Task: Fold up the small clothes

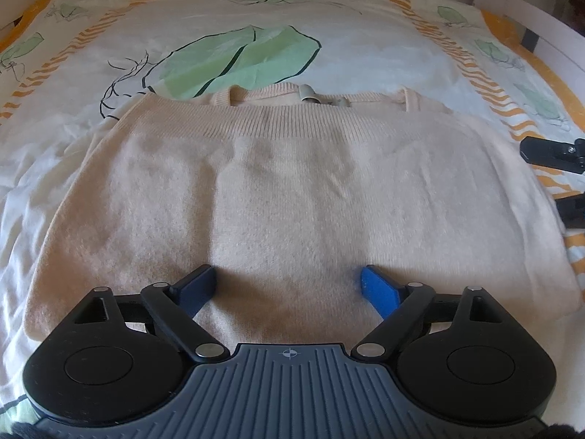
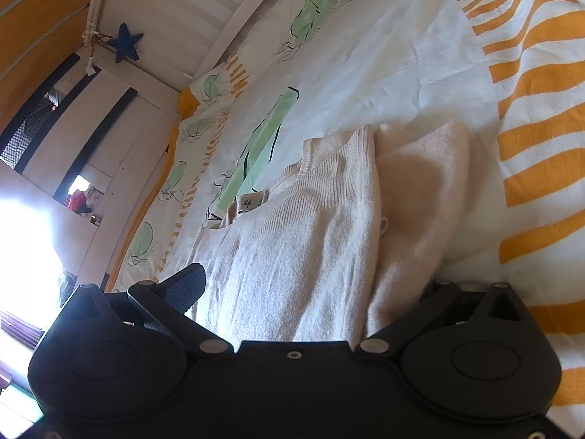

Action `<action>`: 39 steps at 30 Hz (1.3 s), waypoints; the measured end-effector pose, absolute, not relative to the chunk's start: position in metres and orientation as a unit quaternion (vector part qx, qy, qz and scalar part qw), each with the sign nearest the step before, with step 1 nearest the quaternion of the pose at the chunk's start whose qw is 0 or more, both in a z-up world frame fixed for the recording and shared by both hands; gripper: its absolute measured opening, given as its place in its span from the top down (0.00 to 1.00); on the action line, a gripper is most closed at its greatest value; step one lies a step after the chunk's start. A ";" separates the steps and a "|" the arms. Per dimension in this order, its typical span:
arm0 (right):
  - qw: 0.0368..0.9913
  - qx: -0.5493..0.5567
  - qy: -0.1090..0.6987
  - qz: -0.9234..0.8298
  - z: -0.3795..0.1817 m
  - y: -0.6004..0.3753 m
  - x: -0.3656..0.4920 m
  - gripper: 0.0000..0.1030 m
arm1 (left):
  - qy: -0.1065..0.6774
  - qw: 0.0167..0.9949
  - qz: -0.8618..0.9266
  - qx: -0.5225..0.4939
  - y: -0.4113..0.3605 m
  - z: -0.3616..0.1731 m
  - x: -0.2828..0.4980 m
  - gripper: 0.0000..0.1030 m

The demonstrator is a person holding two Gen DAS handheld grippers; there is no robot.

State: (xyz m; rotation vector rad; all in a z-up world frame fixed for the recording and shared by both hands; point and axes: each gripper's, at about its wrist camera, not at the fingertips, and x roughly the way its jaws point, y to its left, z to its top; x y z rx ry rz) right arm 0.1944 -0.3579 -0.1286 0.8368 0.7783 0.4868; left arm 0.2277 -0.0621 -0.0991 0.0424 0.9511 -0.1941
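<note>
A peach knit sweater [image 1: 292, 183] lies folded on the bed. Its ribbed hem [image 1: 278, 120] is laid up just short of the collar with its grey label [image 1: 309, 93]. My left gripper [image 1: 289, 278] is over the near folded edge, its blue pads [image 1: 378, 291] wide apart and open, with nothing pinched between them. My right gripper [image 1: 563, 183] sits at the sweater's right side. In the right wrist view the sweater [image 2: 292, 248] runs between its spread jaws [image 2: 310, 281]. One finger [image 2: 186, 287] shows beside the fabric; the other is hidden behind a folded sleeve [image 2: 420, 183].
The bedspread [image 1: 256, 55] is white with green leaf prints and orange striped borders [image 2: 541, 146]. A white slatted bed rail [image 2: 204, 7] runs along the far side, with a blue star [image 2: 126, 42] hung on the wall. Bright light glares at the left [image 2: 25, 248].
</note>
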 end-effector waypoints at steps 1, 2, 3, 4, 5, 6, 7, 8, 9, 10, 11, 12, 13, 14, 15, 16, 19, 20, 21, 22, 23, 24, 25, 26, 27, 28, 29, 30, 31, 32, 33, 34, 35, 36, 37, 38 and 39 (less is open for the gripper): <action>0.813 0.392 0.365 0.228 -0.129 -0.358 0.195 0.00 | 0.457 0.885 -0.092 0.022 -0.063 -0.099 0.228 0.15; 0.813 0.392 0.365 0.228 -0.129 -0.358 0.195 0.00 | 0.457 0.884 -0.093 0.022 -0.063 -0.099 0.228 0.15; 0.813 0.392 0.365 0.228 -0.128 -0.358 0.195 0.00 | 0.458 0.884 -0.093 0.021 -0.062 -0.098 0.228 0.15; 0.812 0.393 0.366 0.228 -0.128 -0.358 0.195 0.01 | 0.459 0.883 -0.095 0.019 -0.061 -0.098 0.228 0.15; 0.812 0.394 0.365 0.228 -0.129 -0.359 0.195 0.01 | 0.459 0.883 -0.095 0.017 -0.060 -0.097 0.228 0.16; 0.812 0.395 0.365 0.228 -0.129 -0.359 0.195 0.01 | 0.457 0.885 -0.094 0.012 -0.058 -0.095 0.228 0.16; 0.811 0.395 0.365 0.229 -0.129 -0.359 0.195 0.01 | 0.452 0.887 -0.092 0.006 -0.056 -0.093 0.226 0.17; 0.811 0.396 0.366 0.229 -0.129 -0.359 0.195 0.01 | 0.449 0.889 -0.089 0.003 -0.055 -0.091 0.224 0.18; 0.811 0.396 0.365 0.229 -0.129 -0.359 0.195 0.01 | 0.446 0.891 -0.084 0.004 -0.054 -0.089 0.222 0.19; 0.810 0.397 0.365 0.228 -0.130 -0.359 0.195 0.01 | 0.444 0.892 -0.081 0.007 -0.053 -0.088 0.219 0.20; 0.810 0.398 0.365 0.228 -0.130 -0.359 0.195 0.01 | 0.443 0.893 -0.079 0.011 -0.052 -0.086 0.216 0.20; 0.810 0.399 0.365 0.228 -0.130 -0.359 0.195 0.01 | 0.441 0.894 -0.079 0.015 -0.051 -0.084 0.213 0.20; 0.810 0.400 0.365 0.227 -0.130 -0.359 0.195 0.01 | 0.438 0.895 -0.079 0.018 -0.050 -0.081 0.210 0.20; 0.809 0.402 0.365 0.226 -0.130 -0.359 0.194 0.01 | 0.436 0.896 -0.080 0.019 -0.049 -0.079 0.207 0.20; 0.808 0.404 0.365 0.225 -0.130 -0.360 0.195 0.01 | 0.433 0.897 -0.080 0.020 -0.047 -0.076 0.204 0.20; 0.807 0.407 0.365 0.224 -0.130 -0.361 0.194 0.02 | 0.432 0.898 -0.080 0.020 -0.044 -0.074 0.201 0.20; 0.809 0.407 0.367 0.213 -0.130 -0.364 0.192 0.12 | 0.434 0.897 -0.080 0.016 -0.035 -0.068 0.193 0.20; 0.810 0.408 0.368 0.207 -0.131 -0.365 0.190 0.16 | 0.435 0.897 -0.079 0.015 -0.031 -0.067 0.191 0.20; 0.810 0.411 0.368 0.200 -0.131 -0.367 0.189 0.25 | 0.435 0.897 -0.077 0.014 -0.028 -0.065 0.190 0.20; 0.808 0.417 0.368 0.193 -0.132 -0.369 0.187 0.37 | 0.435 0.897 -0.076 0.013 -0.024 -0.063 0.188 0.20; 0.806 0.422 0.370 0.186 -0.134 -0.370 0.186 0.44 | 0.435 0.897 -0.075 0.013 -0.021 -0.062 0.187 0.20; 0.805 0.427 0.373 0.177 -0.135 -0.371 0.185 0.57 | 0.435 0.897 -0.074 0.012 -0.017 -0.061 0.185 0.20; 0.805 0.428 0.375 0.167 -0.135 -0.372 0.183 0.65 | 0.434 0.898 -0.073 0.012 -0.013 -0.060 0.184 0.20; 0.808 0.426 0.374 0.159 -0.134 -0.371 0.180 0.67 | 0.433 0.899 -0.072 0.012 -0.009 -0.058 0.183 0.20; 0.811 0.424 0.374 0.152 -0.133 -0.371 0.178 0.68 | 0.431 0.899 -0.071 0.012 -0.006 -0.057 0.182 0.20; 0.812 0.422 0.375 0.146 -0.132 -0.369 0.176 0.68 | 0.429 0.901 -0.070 0.010 -0.002 -0.055 0.182 0.20; 0.813 0.420 0.378 0.140 -0.131 -0.367 0.174 0.68 | 0.428 0.901 -0.070 0.008 0.001 -0.054 0.181 0.20; 0.815 0.415 0.380 0.136 -0.129 -0.365 0.172 0.68 | 0.427 0.902 -0.070 0.005 0.004 -0.053 0.180 0.20; 0.819 0.406 0.383 0.133 -0.126 -0.362 0.172 0.68 | 0.426 0.902 -0.071 0.002 0.008 -0.051 0.180 0.20; 0.822 0.398 0.386 0.129 -0.123 -0.359 0.172 0.69 | 0.424 0.903 -0.072 0.000 0.012 -0.050 0.180 0.20; 0.824 0.392 0.389 0.125 -0.120 -0.357 0.172 0.69 | 0.423 0.903 -0.073 -0.002 0.015 -0.049 0.179 0.20; 0.824 0.391 0.391 0.122 -0.119 -0.356 0.172 0.69 | 0.422 0.904 -0.075 -0.003 0.019 -0.048 0.178 0.20; 0.823 0.393 0.392 0.119 -0.117 -0.355 0.172 0.69 | 0.421 0.904 -0.076 -0.003 0.022 -0.047 0.178 0.20; 0.822 0.396 0.393 0.117 -0.115 -0.354 0.173 0.69 | 0.421 0.904 -0.078 -0.003 0.025 -0.046 0.177 0.20; 0.821 0.397 0.394 0.113 -0.113 -0.353 0.173 0.69 | 0.421 0.904 -0.079 -0.003 0.029 -0.046 0.176 0.20; 0.821 0.396 0.396 0.109 -0.112 -0.352 0.174 0.69 | 0.421 0.903 -0.081 -0.005 0.033 -0.045 0.176 0.20; 0.821 0.394 0.399 0.106 -0.109 -0.351 0.174 0.70 | 0.421 0.903 -0.082 -0.007 0.036 -0.045 0.175 0.20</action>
